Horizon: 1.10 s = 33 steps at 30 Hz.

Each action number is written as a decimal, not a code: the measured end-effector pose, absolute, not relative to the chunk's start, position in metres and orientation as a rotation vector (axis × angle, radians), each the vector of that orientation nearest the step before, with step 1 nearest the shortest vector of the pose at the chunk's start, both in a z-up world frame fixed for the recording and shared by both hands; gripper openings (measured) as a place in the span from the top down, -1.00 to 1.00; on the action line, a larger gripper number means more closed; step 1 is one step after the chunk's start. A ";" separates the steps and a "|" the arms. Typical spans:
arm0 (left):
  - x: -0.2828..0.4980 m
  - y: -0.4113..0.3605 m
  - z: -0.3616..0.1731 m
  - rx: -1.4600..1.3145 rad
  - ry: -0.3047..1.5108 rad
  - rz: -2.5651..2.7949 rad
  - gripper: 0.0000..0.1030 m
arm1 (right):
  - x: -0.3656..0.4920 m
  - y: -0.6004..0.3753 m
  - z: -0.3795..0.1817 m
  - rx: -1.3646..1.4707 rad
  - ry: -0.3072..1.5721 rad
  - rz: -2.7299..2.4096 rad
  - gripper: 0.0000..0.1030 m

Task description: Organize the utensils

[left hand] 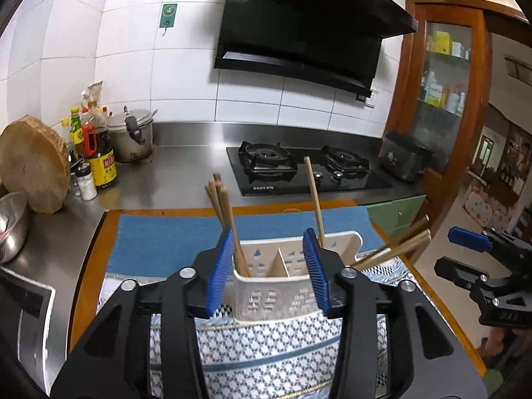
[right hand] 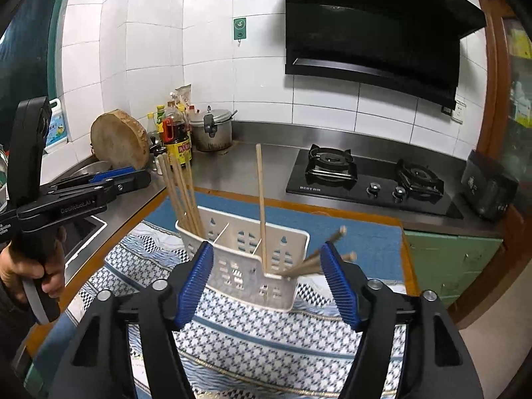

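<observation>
A white slotted utensil holder (left hand: pixel 266 286) (right hand: pixel 246 256) with three compartments stands on a patterned cloth. Several wooden chopsticks (left hand: pixel 222 206) (right hand: pixel 181 193) stand in its left compartment. One chopstick (left hand: pixel 314 196) (right hand: pixel 261 206) stands upright in the right compartment, and others (left hand: pixel 395 246) (right hand: pixel 316 259) lean out to the right. My left gripper (left hand: pixel 269 242) is open and empty, just before the holder. My right gripper (right hand: pixel 266 252) is open and empty, with the leaning chopsticks near its right finger. It also shows in the left wrist view (left hand: pixel 472 249).
A blue mat (left hand: pixel 173 239) lies under the cloth on a wooden-edged table. Behind are a steel counter, a gas hob (left hand: pixel 306 169) (right hand: pixel 369 179), a pot (left hand: pixel 133 136), sauce bottles (left hand: pixel 99 153), a round wooden board (left hand: pixel 33 169) and a black box (left hand: pixel 404 159).
</observation>
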<state>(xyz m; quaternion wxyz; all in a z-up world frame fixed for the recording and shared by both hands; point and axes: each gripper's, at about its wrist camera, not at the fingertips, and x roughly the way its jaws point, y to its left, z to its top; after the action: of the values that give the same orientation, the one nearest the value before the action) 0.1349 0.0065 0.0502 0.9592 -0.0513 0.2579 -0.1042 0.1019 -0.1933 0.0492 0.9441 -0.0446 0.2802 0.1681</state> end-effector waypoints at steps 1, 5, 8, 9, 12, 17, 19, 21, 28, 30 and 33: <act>0.131 0.006 0.048 -0.102 0.524 -0.205 0.00 | 0.099 -0.193 0.048 -0.088 0.572 0.340 -0.41; 0.113 0.006 0.040 -0.095 0.525 -0.168 -0.30 | 0.085 -0.195 0.039 -0.071 0.582 0.323 -0.56; 0.105 0.008 0.037 -0.100 0.530 -0.157 -0.33 | 0.077 -0.197 0.031 -0.057 0.594 0.312 -0.66; 0.101 0.007 0.035 -0.100 0.534 -0.158 -0.34 | 0.075 -0.197 0.029 -0.055 0.600 0.310 -0.69; 0.092 0.007 0.029 -0.100 0.541 -0.143 -0.45 | 0.070 -0.199 0.022 -0.044 0.611 0.303 -0.73; 0.079 0.009 0.023 -0.116 0.537 -0.125 -0.74 | 0.060 -0.204 0.016 -0.014 0.622 0.285 -0.77; 0.074 0.008 0.023 -0.109 0.534 -0.121 -0.75 | 0.059 -0.206 0.014 -0.005 0.628 0.275 -0.77; 0.068 0.007 0.022 -0.099 0.527 -0.108 -0.78 | 0.057 -0.208 0.011 0.006 0.633 0.265 -0.78; 0.054 0.005 0.022 -0.073 0.517 -0.087 -0.82 | 0.051 -0.214 0.008 0.014 0.636 0.239 -0.79; 0.049 0.004 0.023 -0.065 0.508 -0.087 -0.83 | 0.049 -0.214 0.007 0.014 0.634 0.234 -0.79; 0.040 0.001 0.024 -0.047 0.479 -0.084 -0.85 | 0.046 -0.216 0.006 0.023 0.636 0.233 -0.79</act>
<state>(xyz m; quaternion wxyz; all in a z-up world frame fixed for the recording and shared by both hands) 0.0396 0.0008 0.0243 0.9703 -0.0233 0.2372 -0.0418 0.0461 -0.2157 0.0059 0.9431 0.0115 0.3121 0.1141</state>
